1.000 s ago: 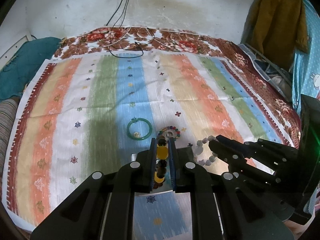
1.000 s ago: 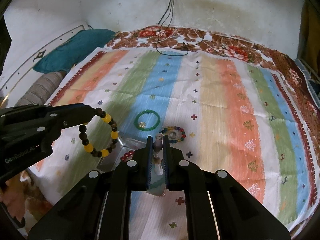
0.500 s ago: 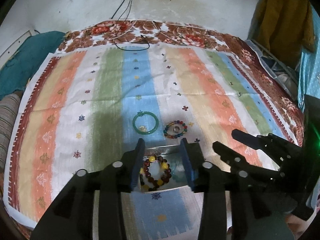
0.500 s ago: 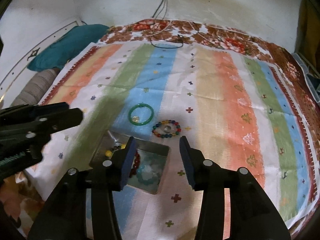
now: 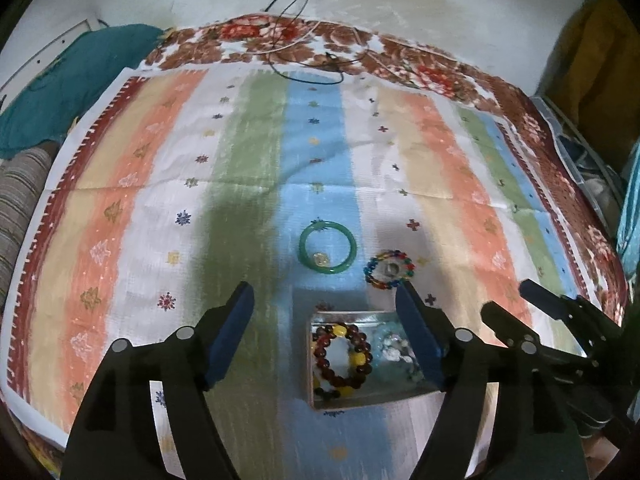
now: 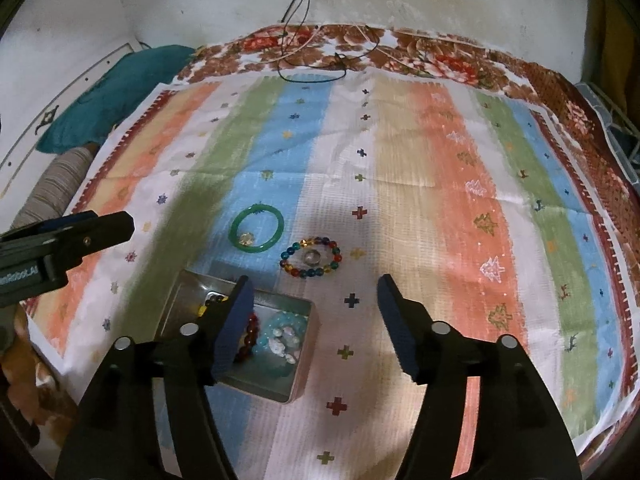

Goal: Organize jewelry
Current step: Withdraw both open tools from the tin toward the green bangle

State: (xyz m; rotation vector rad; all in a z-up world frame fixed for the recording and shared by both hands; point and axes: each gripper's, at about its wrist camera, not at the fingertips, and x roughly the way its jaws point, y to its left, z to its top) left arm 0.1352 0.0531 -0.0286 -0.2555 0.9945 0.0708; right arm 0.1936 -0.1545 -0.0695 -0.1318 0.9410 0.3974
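Grippers tilt steeply down over the striped cloth (image 6: 400,160), left gripper (image 5: 324,300) and right gripper (image 6: 312,292) both opening and empty above the metal tin (image 6: 304,360) holding the beaded bracelets (image 5: 342,354), green bangle (image 5: 328,248) and multicoloured bracelet (image 6: 311,258) lying just beyond.

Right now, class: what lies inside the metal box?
Inside the metal box: a brown-and-yellow bead bracelet and pale whitish-blue beads. In the right view a finger covers part of the brown bracelet.
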